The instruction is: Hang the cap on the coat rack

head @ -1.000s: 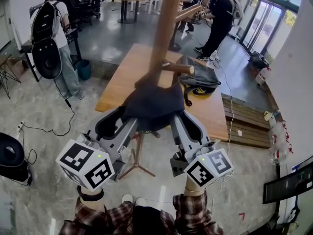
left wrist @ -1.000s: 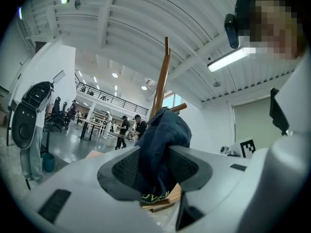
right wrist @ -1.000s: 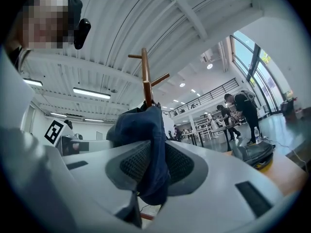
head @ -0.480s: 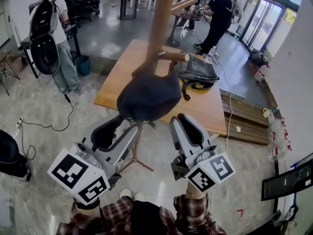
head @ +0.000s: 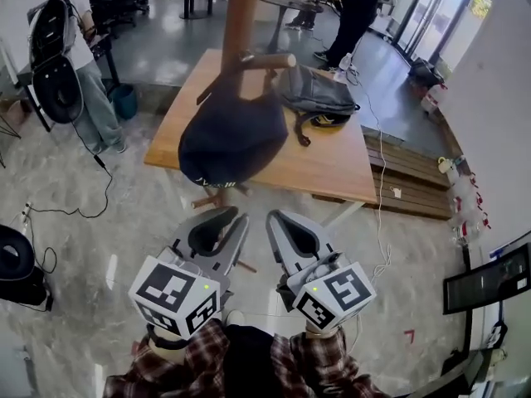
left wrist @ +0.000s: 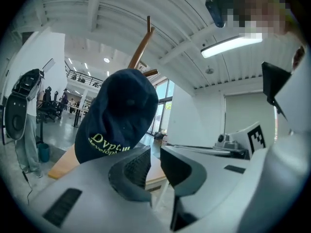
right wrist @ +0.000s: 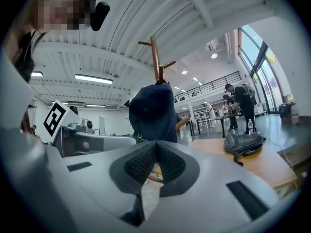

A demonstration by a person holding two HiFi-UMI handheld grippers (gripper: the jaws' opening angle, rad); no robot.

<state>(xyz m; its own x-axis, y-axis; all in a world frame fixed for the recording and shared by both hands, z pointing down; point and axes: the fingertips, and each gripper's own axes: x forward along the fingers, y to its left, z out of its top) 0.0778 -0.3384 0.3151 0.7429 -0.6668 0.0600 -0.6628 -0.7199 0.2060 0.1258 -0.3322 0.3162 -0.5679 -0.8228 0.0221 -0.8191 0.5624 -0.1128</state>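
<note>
A dark navy cap (head: 232, 135) with yellow lettering hangs from a peg of the wooden coat rack (head: 241, 15), free of both grippers. It fills the middle of the left gripper view (left wrist: 119, 115) and of the right gripper view (right wrist: 153, 113), with the rack pole (left wrist: 141, 47) (right wrist: 155, 57) rising behind it. My left gripper (head: 239, 219) (left wrist: 155, 152) sits below and short of the cap. Its jaws have just been closing, a narrow gap remains and nothing is between them. My right gripper (head: 275, 220) (right wrist: 155, 144) is beside it, shut on nothing.
A wooden table (head: 332, 160) stands behind the rack with a grey backpack (head: 319, 94) on it. A person with a black bag (head: 62, 65) stands at the left, others at the back. A black round object (head: 12, 264) and a cable lie on the floor at left.
Both grippers have drawn back and down from the cap, which they flanked a second ago. The cap now hangs alone on the peg. The left jaws have narrowed.
</note>
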